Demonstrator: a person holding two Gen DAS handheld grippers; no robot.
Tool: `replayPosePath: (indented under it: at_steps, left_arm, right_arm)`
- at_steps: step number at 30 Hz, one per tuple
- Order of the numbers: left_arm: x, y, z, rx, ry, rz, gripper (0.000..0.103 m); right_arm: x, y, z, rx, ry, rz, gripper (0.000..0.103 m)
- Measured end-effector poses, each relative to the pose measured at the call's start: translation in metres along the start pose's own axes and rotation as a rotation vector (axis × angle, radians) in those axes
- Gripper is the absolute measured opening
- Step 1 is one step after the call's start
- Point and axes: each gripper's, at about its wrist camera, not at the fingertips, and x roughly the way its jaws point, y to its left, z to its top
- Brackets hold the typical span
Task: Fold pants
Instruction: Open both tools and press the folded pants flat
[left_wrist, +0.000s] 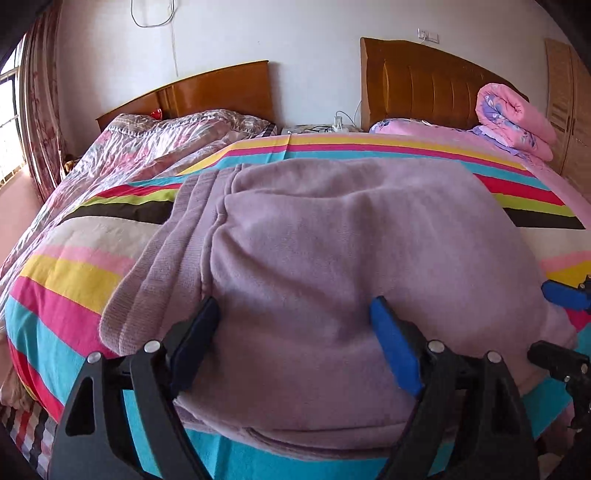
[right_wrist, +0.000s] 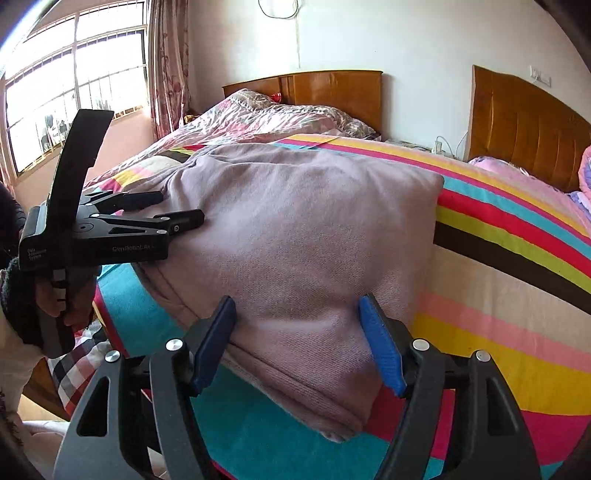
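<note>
Dragging either set of spread jaws across the folded, mauve fleece pants, which lie as one thick bundle near the front edge of the striped multicolour bedspread, could catch the top layer and undo the fold. The black left gripper and black right gripper both stand released, straddling the fabric with no pinch visible. Count: one pair of pants, two grippers, two wooden headboards.

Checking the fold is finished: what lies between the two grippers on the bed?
Only the folded mauve pants lie between the left gripper and the right gripper, as the right wrist view shows; nothing else sits on that stretch.
</note>
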Motion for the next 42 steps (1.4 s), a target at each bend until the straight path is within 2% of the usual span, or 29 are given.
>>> replayPosePath:
  at_steps: [2,5,8,10,13,14,16,17,20,22,23,24,25,28,29,31,33,35,38,42]
  left_arm:
    - [0.002,0.005,-0.001,-0.013,-0.003,-0.021,0.084]
    - [0.0,0.005,-0.005,-0.006,-0.016,-0.031,0.084]
    - [-0.003,0.007,-0.004,-0.006,-0.011,-0.033,0.084]
    - [-0.008,0.003,-0.005,-0.006,-0.01,-0.038,0.084]
    - [-0.011,0.006,-0.005,-0.006,-0.011,-0.056,0.084]
    - [-0.011,0.008,-0.004,-0.007,-0.011,-0.061,0.084]
    - [-0.011,0.009,-0.005,-0.008,-0.013,-0.06,0.084]
    - [-0.011,0.009,-0.004,-0.008,-0.015,-0.058,0.084]
    - [-0.011,0.009,-0.005,-0.007,-0.022,-0.054,0.084]
    - [-0.011,0.01,-0.005,-0.005,-0.025,-0.062,0.084]
    - [-0.011,0.011,-0.005,-0.005,-0.025,-0.067,0.084]
    - [-0.011,0.012,-0.005,-0.003,-0.025,-0.072,0.084]
    - [-0.011,0.013,-0.006,-0.002,-0.026,-0.076,0.084]
    - [-0.012,0.015,-0.008,-0.002,-0.033,-0.088,0.084]
    - [-0.012,0.015,-0.008,-0.001,-0.036,-0.087,0.084]
    - [-0.013,0.015,-0.01,0.004,-0.041,-0.085,0.085]
    - [-0.013,0.015,-0.011,0.009,-0.046,-0.088,0.085]
    - [-0.014,0.016,-0.012,0.007,-0.047,-0.097,0.085]
    - [-0.015,0.017,-0.013,0.012,-0.048,-0.107,0.085]
    - [-0.016,0.017,-0.015,0.013,-0.057,-0.108,0.085]
  right_arm:
    - [-0.007,-0.01,0.012,0.02,0.029,0.011,0.068]
    - [-0.015,-0.028,0.046,0.029,-0.043,-0.006,0.072]
    - [0.016,-0.048,0.087,0.051,-0.04,0.055,0.072]
    - [0.05,-0.059,0.109,0.046,0.007,0.088,0.075]
    - [0.099,-0.088,0.119,0.089,0.118,0.016,0.077]
    - [0.102,-0.097,0.12,0.121,0.107,0.027,0.077]
    - [0.094,-0.105,0.129,0.151,0.062,-0.056,0.077]
    - [0.091,-0.102,0.136,0.14,0.046,-0.065,0.077]
    - [0.099,-0.071,0.158,0.062,0.059,0.025,0.077]
    - [0.121,-0.039,0.166,-0.048,0.13,0.115,0.082]
    - [0.138,-0.027,0.166,-0.096,0.195,0.125,0.082]
    - [0.155,-0.02,0.164,-0.133,0.253,0.087,0.082]
    - [0.163,-0.019,0.166,-0.152,0.261,0.024,0.082]
    - [0.157,-0.016,0.189,-0.084,0.169,0.002,0.082]
    - [0.157,-0.007,0.197,-0.081,0.158,0.04,0.082]
    - [0.165,0.027,0.207,-0.183,0.184,0.134,0.084]
    - [0.189,0.064,0.209,-0.301,0.268,0.235,0.085]
    - [0.215,0.087,0.211,-0.381,0.302,0.202,0.088]
    - [0.238,0.084,0.23,-0.267,0.315,0.197,0.087]
    - [0.205,0.077,0.238,-0.193,0.211,0.179,0.085]
